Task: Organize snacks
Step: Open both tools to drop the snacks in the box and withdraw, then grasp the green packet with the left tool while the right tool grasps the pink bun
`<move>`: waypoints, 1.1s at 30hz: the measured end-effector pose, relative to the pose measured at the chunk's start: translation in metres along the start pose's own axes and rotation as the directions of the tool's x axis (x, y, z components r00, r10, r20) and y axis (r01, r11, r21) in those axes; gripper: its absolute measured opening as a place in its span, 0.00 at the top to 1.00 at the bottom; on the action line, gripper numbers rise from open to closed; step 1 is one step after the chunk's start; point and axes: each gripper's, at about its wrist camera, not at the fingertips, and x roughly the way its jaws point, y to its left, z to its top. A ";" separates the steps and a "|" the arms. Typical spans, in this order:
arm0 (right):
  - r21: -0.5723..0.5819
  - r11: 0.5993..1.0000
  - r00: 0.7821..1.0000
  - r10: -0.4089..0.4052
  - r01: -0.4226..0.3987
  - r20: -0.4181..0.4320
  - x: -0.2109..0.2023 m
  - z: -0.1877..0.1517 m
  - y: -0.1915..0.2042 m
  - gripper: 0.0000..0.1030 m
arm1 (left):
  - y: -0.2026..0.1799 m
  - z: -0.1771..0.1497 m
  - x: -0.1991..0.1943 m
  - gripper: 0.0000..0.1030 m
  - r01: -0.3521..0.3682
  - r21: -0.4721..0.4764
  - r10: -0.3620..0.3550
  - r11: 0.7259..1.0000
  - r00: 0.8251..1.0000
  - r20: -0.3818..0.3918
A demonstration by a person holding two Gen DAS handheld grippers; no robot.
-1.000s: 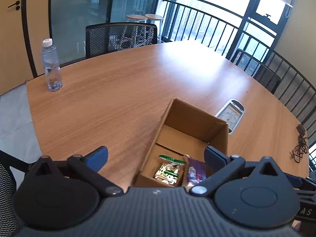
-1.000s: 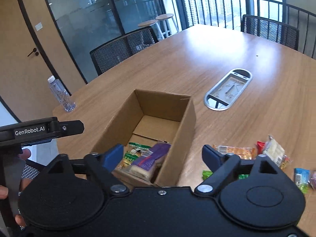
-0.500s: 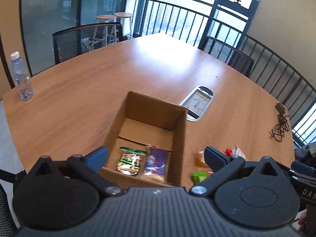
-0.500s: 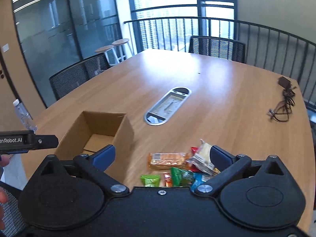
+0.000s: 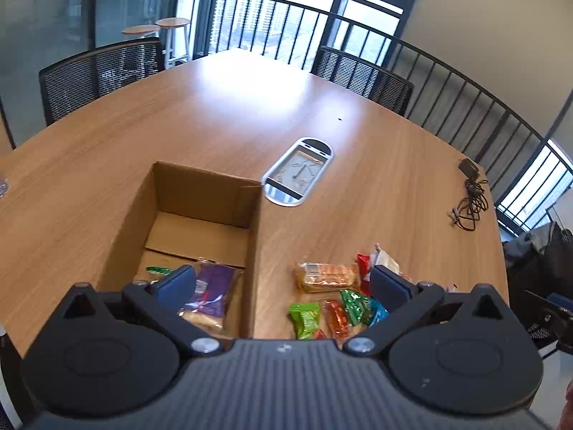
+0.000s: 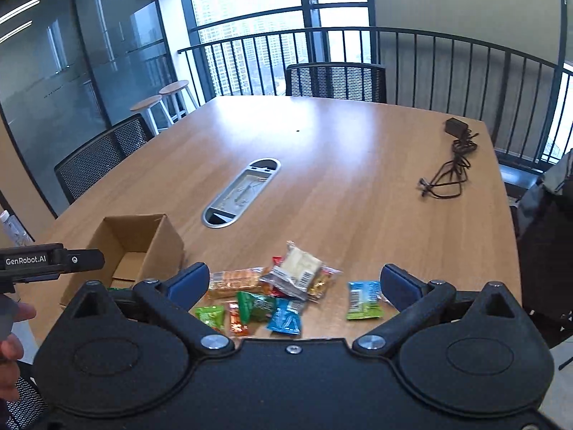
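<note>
An open cardboard box (image 5: 200,193) (image 6: 143,236) stands on the wooden table; inside it lie a purple packet (image 5: 211,290) and a green one (image 5: 157,270). To its right is a loose pile of snack packets (image 6: 283,286) (image 5: 336,297), including an orange cracker pack (image 5: 324,277), a white wrapped bar (image 6: 297,267) and a blue-green packet (image 6: 363,299). My left gripper (image 5: 281,283) is open, straddling the box's right wall and the pile. My right gripper (image 6: 293,283) is open wide above the pile, with nothing pressed between its pads.
A metal cable hatch (image 5: 299,170) (image 6: 241,191) is set in the table's middle. A black adapter with cord (image 6: 449,165) (image 5: 469,197) lies at the right. Mesh chairs (image 6: 336,82) ring the table. A hand (image 6: 10,337) holds the left gripper's body (image 6: 46,261).
Both views have swung right, from the box toward the snack pile. The right gripper's jaws stand slightly wider than a second ago. The box contents are unchanged.
</note>
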 end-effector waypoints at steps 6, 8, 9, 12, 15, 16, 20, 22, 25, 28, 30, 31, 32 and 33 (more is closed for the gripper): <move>0.022 0.999 1.000 -0.029 0.029 -0.003 -0.006 -0.001 -0.023 0.00 | -0.018 -0.001 0.010 0.00 0.040 0.036 -0.040 0.999 0.999 -0.013; 0.013 0.999 0.999 -0.040 0.040 -0.005 -0.006 -0.001 -0.028 0.00 | -0.022 -0.001 0.014 0.00 0.059 0.051 -0.058 0.997 0.998 -0.014; 0.010 0.999 0.999 -0.049 0.049 -0.006 -0.006 -0.001 -0.030 0.00 | -0.025 -0.001 0.016 0.00 0.069 0.056 -0.068 0.996 0.998 -0.018; 0.018 0.997 0.997 -0.073 0.073 -0.014 -0.005 -0.001 -0.040 0.01 | -0.033 -0.001 0.025 0.02 0.083 0.068 -0.081 0.994 0.996 -0.035; 0.029 0.994 0.995 -0.101 0.102 -0.022 -0.003 0.000 -0.048 0.02 | -0.040 -0.003 0.032 0.03 0.112 0.080 -0.108 0.990 0.993 -0.053; 0.031 0.994 0.994 -0.107 0.108 -0.027 -0.001 0.001 -0.050 0.04 | -0.044 -0.004 0.034 0.03 0.118 0.087 -0.114 0.989 0.992 -0.058; 0.040 0.992 0.992 -0.121 0.123 -0.044 0.004 0.002 -0.059 0.06 | -0.053 -0.007 0.043 0.06 0.141 0.093 -0.134 0.986 0.988 -0.074; 0.042 0.991 0.991 -0.122 0.124 -0.055 0.008 0.003 -0.063 0.08 | -0.057 -0.008 0.048 0.07 0.145 0.097 -0.137 0.985 0.987 -0.083; 0.040 0.992 0.990 -0.119 0.123 -0.073 0.014 0.006 -0.070 0.12 | -0.064 -0.012 0.057 0.11 0.147 0.094 -0.138 0.985 0.985 -0.101; 0.032 0.992 0.989 -0.117 0.120 -0.087 0.021 0.007 -0.078 0.17 | -0.069 -0.016 0.065 0.15 0.151 0.083 -0.141 0.985 0.984 -0.111; 0.031 0.993 0.989 -0.115 0.118 -0.093 0.026 0.008 -0.084 0.20 | -0.072 -0.019 0.071 0.18 0.151 0.074 -0.142 0.986 0.983 -0.112; 0.036 0.992 0.988 -0.117 0.121 -0.097 0.028 0.008 -0.087 0.21 | -0.072 -0.021 0.075 0.20 0.148 0.066 -0.139 0.987 0.983 -0.118; 0.048 0.991 0.987 -0.119 0.125 -0.105 0.031 0.008 -0.091 0.22 | -0.073 -0.023 0.078 0.23 0.141 0.057 -0.133 0.988 0.983 -0.128; 0.062 0.990 0.986 -0.120 0.128 -0.116 0.033 0.008 -0.095 0.25 | -0.073 -0.025 0.081 0.27 0.134 0.045 -0.127 0.990 0.982 -0.140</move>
